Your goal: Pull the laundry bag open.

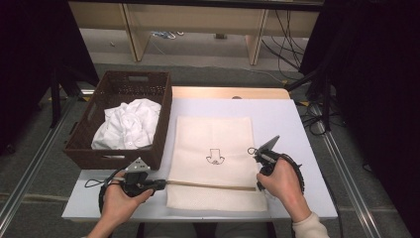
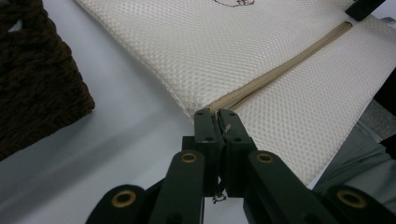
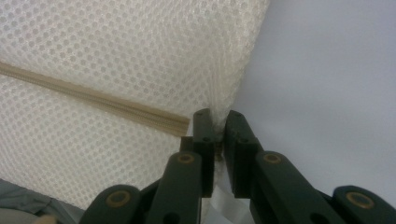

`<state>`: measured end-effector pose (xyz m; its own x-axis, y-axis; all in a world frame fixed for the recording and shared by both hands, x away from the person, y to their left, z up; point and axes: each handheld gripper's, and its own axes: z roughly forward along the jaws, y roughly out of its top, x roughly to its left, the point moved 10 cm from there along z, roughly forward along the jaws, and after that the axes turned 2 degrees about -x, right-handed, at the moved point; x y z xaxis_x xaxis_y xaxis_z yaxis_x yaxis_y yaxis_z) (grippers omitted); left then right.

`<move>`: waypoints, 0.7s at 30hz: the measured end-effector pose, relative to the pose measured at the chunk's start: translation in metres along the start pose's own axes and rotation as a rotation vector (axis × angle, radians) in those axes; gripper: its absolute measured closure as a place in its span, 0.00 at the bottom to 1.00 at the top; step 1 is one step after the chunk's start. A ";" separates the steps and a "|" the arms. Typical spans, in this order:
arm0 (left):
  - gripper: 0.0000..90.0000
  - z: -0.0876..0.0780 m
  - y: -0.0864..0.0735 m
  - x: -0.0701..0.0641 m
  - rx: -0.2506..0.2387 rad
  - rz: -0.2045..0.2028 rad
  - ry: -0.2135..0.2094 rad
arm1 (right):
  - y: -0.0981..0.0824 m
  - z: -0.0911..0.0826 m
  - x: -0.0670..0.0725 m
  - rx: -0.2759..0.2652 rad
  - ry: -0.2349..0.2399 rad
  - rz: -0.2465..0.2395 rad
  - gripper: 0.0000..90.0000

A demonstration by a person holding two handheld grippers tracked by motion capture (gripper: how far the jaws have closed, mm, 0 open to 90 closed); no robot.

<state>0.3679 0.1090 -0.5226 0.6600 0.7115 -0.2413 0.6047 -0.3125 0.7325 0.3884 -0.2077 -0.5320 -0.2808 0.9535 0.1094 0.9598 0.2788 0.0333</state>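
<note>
1. Left gripper [image 2: 218,116]: black jaws pressed together w/ the end of the beige zipper [image 2: 280,70] pinched between the tips.
2. Cream mesh laundry bag [image 2: 201,51] lies flat on the pale grey-white table [image 2: 116,135]; zipper runs diagonally across it, up to the right.
3. Dark brown woven basket [image 2: 37,79] at left, near the bag's edge, not touching it.
4. Dark line drawing on bag at top, cut off.
</note>
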 end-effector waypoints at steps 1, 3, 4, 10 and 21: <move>0.96 0.002 -0.003 0.000 0.018 0.005 0.003 | 0.001 0.003 0.000 -0.015 -0.001 -0.014 0.94; 0.96 0.003 -0.005 0.001 0.015 0.004 0.007 | 0.005 0.008 -0.005 -0.030 0.003 -0.118 0.94; 0.96 0.003 -0.007 0.002 0.024 0.013 0.006 | 0.002 0.007 -0.002 -0.006 0.004 -0.086 0.94; 0.96 0.010 -0.011 0.003 0.066 0.039 0.027 | 0.000 0.008 0.001 0.007 -0.012 -0.040 0.93; 0.84 0.022 -0.011 -0.008 0.090 0.135 0.013 | -0.002 0.009 0.002 0.007 -0.019 -0.027 0.91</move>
<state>0.3661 0.0927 -0.5426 0.7325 0.6671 -0.1357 0.5486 -0.4603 0.6980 0.3862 -0.2049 -0.5412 -0.3061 0.9477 0.0900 0.9520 0.3047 0.0294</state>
